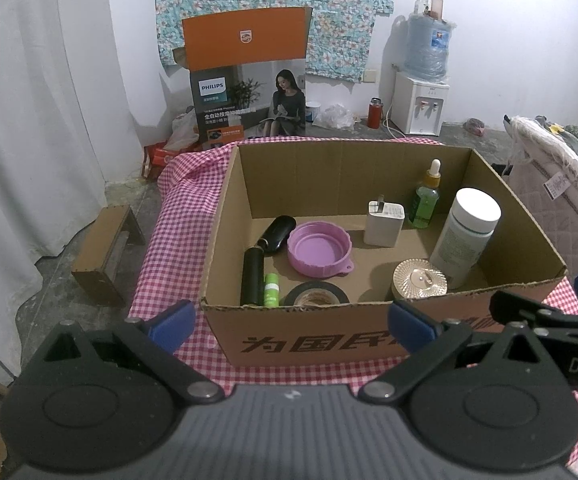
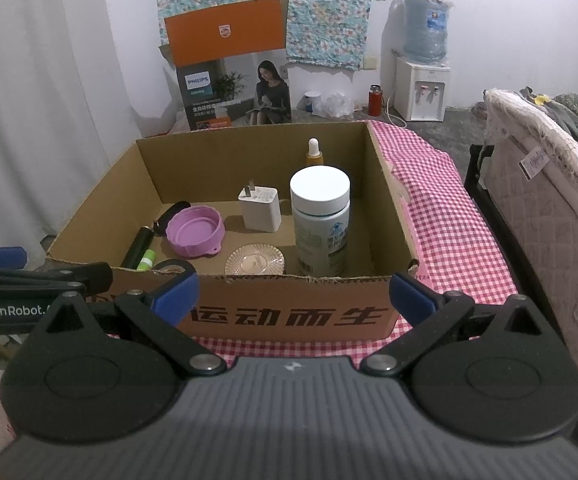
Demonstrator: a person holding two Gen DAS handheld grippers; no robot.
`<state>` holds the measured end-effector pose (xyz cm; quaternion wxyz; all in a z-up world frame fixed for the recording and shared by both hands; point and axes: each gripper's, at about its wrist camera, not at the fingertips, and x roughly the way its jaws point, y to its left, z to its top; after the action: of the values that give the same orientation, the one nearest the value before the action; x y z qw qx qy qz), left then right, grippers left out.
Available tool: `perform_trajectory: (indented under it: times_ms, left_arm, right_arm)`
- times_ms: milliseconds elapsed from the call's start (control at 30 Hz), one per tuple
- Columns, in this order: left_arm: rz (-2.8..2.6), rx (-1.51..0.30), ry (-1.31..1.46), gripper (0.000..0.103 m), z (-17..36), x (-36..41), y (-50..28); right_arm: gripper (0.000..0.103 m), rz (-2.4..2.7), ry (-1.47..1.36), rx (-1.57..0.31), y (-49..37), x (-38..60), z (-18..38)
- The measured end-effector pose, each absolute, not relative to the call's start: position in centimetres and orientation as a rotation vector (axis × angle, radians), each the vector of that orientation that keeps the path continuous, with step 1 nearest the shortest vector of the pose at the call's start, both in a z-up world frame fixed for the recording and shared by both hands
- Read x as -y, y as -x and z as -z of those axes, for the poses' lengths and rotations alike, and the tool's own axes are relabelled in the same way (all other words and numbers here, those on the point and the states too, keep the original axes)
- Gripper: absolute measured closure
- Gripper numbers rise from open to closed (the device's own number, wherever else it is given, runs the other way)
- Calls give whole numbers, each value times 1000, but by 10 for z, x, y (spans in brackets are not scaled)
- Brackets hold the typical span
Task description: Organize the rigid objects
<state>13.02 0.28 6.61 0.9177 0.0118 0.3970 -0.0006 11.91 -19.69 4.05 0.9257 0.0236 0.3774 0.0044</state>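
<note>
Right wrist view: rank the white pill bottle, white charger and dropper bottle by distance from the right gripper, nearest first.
From the right gripper, open before the box:
1. White pill bottle, front right of the box.
2. White charger, middle, just left.
3. Dropper bottle, against the back wall.

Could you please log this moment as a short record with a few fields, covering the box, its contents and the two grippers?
container: open cardboard box on checked cloth
upright items: white bottle, dropper bottle, white charger
low items: pink lid, tape roll, green tube, black cylinder, ribbed gold lid
left gripper: jaws open, empty, before the box
right gripper: jaws open, empty, before the box
</note>
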Motion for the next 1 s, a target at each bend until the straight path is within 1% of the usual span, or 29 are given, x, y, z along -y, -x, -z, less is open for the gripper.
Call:
perform_trajectory:
  times_ms: [1000]
  left_arm:
    - [-9, -815, -26, 1, -69, -5, -129]
  right_arm:
    - [1, -5, -48, -772, -119, 197, -42]
